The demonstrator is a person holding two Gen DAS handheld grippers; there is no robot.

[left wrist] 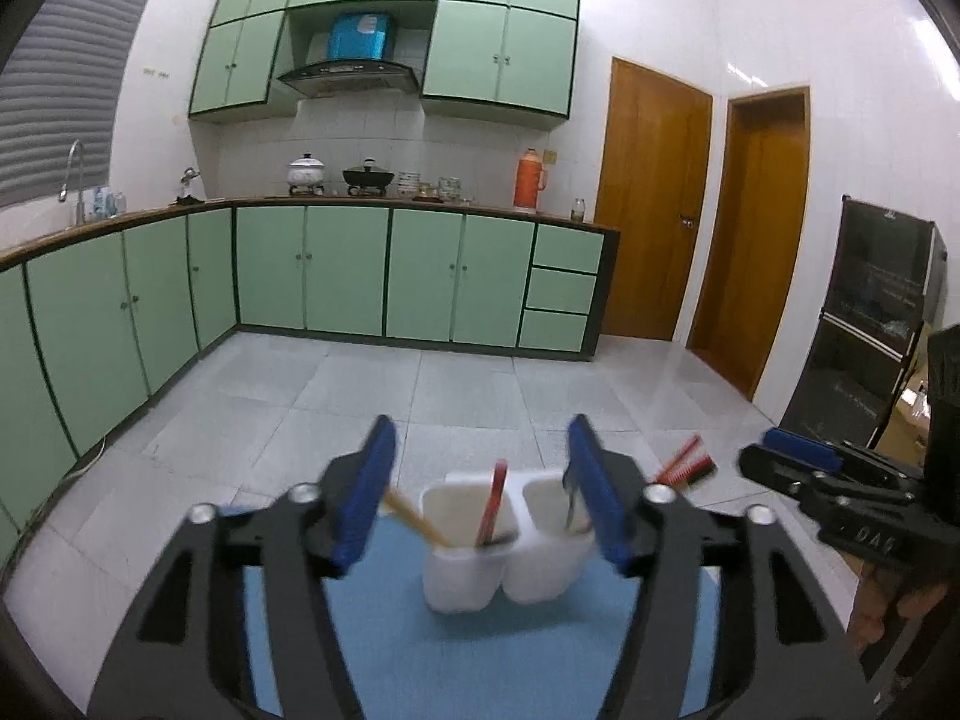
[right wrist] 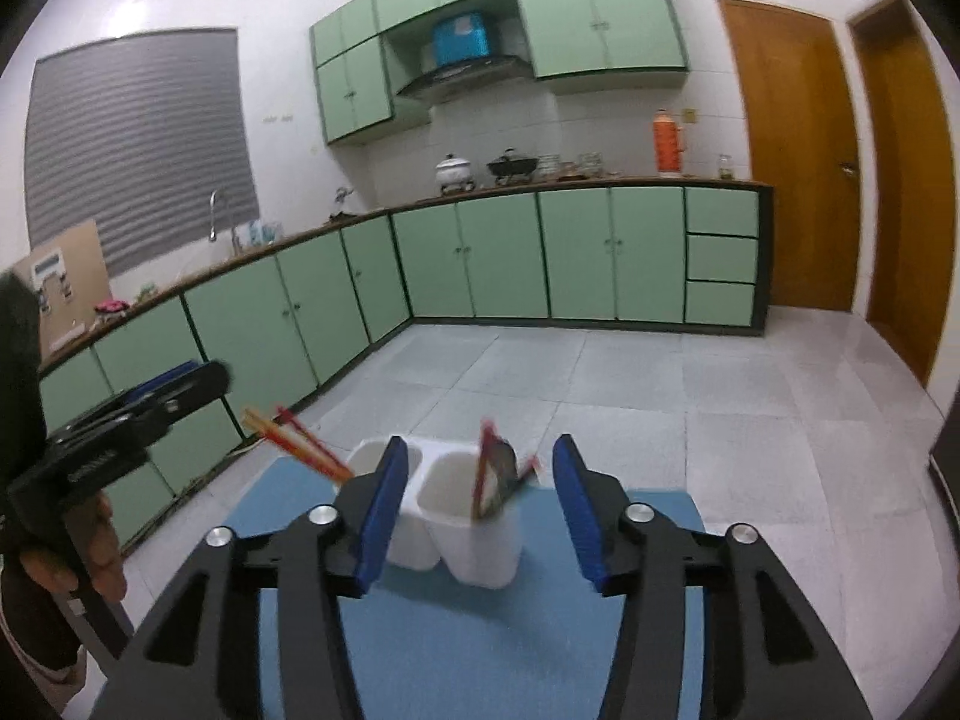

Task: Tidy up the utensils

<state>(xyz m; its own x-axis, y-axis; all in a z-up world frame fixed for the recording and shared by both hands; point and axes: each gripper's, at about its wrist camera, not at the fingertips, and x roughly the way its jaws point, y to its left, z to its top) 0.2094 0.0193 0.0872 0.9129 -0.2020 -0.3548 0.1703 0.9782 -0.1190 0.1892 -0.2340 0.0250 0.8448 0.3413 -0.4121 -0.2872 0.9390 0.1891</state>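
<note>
A white two-compartment utensil holder (left wrist: pixel 510 546) stands on a blue mat (left wrist: pixel 390 630). It also shows in the right wrist view (right wrist: pixel 468 534). Chopsticks (left wrist: pixel 414 519) lean out of its left compartment, with a red-handled utensil (left wrist: pixel 493 504) beside them. A metal utensil (left wrist: pixel 570 507) stands in the right compartment. Red chopsticks (right wrist: pixel 300 447) stick out of the left compartment, and red-handled utensils (right wrist: pixel 495 474) stand in the right one. My left gripper (left wrist: pixel 480 492) is open and empty just in front of the holder. My right gripper (right wrist: pixel 474 510) is open and empty, also in front of the holder.
The blue mat (right wrist: pixel 480 630) covers the table top. Beyond it lies a grey tiled floor (left wrist: pixel 420 384), green kitchen cabinets (left wrist: pixel 312 270) and wooden doors (left wrist: pixel 654 198). A dark glass cabinet (left wrist: pixel 870 324) stands at the right. The right gripper's body (left wrist: pixel 840 498) shows in the left wrist view.
</note>
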